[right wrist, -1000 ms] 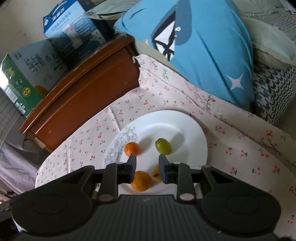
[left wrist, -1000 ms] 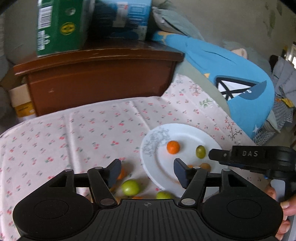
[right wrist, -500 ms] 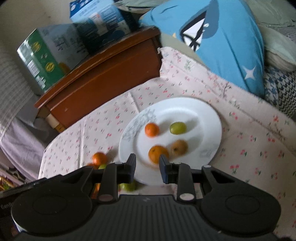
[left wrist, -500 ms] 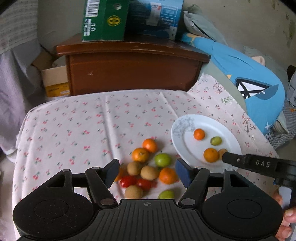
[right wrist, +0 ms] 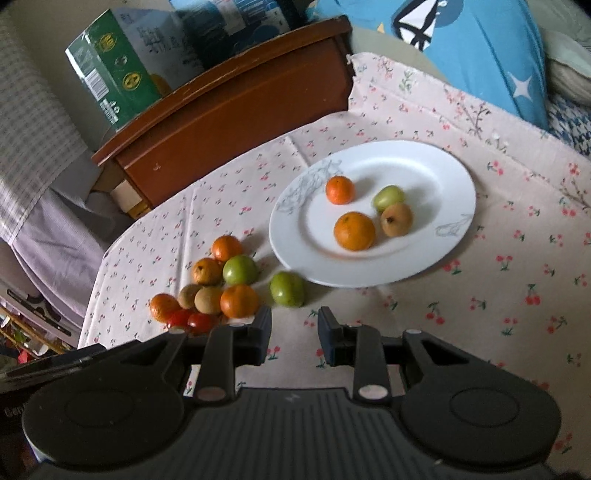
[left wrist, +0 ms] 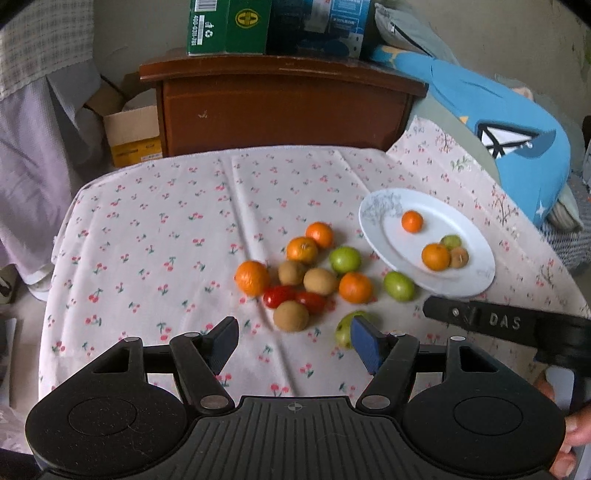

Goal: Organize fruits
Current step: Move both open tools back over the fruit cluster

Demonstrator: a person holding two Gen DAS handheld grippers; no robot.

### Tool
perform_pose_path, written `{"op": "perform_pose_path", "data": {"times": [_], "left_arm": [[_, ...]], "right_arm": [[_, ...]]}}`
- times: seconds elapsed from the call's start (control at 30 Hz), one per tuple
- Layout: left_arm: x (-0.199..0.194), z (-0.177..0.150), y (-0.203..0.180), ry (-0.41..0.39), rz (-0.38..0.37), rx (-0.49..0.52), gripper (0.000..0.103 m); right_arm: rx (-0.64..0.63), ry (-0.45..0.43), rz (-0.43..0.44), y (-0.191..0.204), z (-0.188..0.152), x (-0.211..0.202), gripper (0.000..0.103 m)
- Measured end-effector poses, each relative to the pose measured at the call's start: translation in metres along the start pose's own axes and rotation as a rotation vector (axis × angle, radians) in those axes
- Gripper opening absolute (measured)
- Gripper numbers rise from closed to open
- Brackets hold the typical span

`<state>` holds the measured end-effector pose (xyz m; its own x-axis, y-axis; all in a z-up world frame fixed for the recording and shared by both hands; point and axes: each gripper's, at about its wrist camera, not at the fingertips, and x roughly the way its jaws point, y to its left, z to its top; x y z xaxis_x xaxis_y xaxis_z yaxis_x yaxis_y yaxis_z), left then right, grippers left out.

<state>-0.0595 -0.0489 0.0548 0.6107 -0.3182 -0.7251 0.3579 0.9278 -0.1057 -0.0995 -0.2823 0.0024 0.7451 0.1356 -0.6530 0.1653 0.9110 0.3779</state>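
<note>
A white plate on the cherry-print cloth holds two oranges, a green fruit and a brown fruit. A pile of oranges, green fruits, brown fruits and red tomatoes lies on the cloth left of the plate. One green fruit lies between pile and plate. My left gripper is open and empty, held above the cloth near the pile. My right gripper is open and empty, just short of that green fruit; its body shows in the left wrist view.
A brown wooden cabinet stands behind the table with green and blue boxes on top. A blue cushion lies at the right. A cardboard box sits on the floor at the left.
Both grippers have pulled back and up from the plate, so the fruit pile has come into view. The right gripper has left an orange and a brown fruit on the plate.
</note>
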Motion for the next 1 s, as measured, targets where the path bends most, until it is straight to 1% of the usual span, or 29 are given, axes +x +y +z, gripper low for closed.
{"op": "perform_pose_path", "data": {"times": [0.17, 0.4, 0.63, 0.77, 0.83, 1.0], "left_arm": [[0.004, -0.008, 0.003, 0.011, 0.010, 0.010, 0.067], [0.008, -0.011, 0.010, 0.021, 0.012, -0.003, 0.067], [0.013, -0.014, 0.012, 0.026, 0.006, -0.006, 0.067], [0.016, -0.015, 0.011, 0.027, -0.002, -0.001, 0.067], [0.017, -0.016, 0.010, 0.022, -0.004, 0.006, 0.067], [0.022, -0.018, 0.001, 0.007, -0.031, 0.035, 0.065]], "right_arm": [[-0.022, 0.000, 0.011, 0.004, -0.001, 0.011, 0.029], [-0.047, 0.002, -0.011, 0.012, 0.000, 0.030, 0.029], [-0.055, -0.001, -0.053, 0.015, 0.002, 0.044, 0.029], [-0.073, -0.019, -0.066, 0.016, 0.002, 0.047, 0.029], [-0.077, -0.022, -0.070, 0.016, 0.002, 0.048, 0.027], [-0.085, -0.011, -0.055, 0.015, 0.000, 0.042, 0.026]]}}
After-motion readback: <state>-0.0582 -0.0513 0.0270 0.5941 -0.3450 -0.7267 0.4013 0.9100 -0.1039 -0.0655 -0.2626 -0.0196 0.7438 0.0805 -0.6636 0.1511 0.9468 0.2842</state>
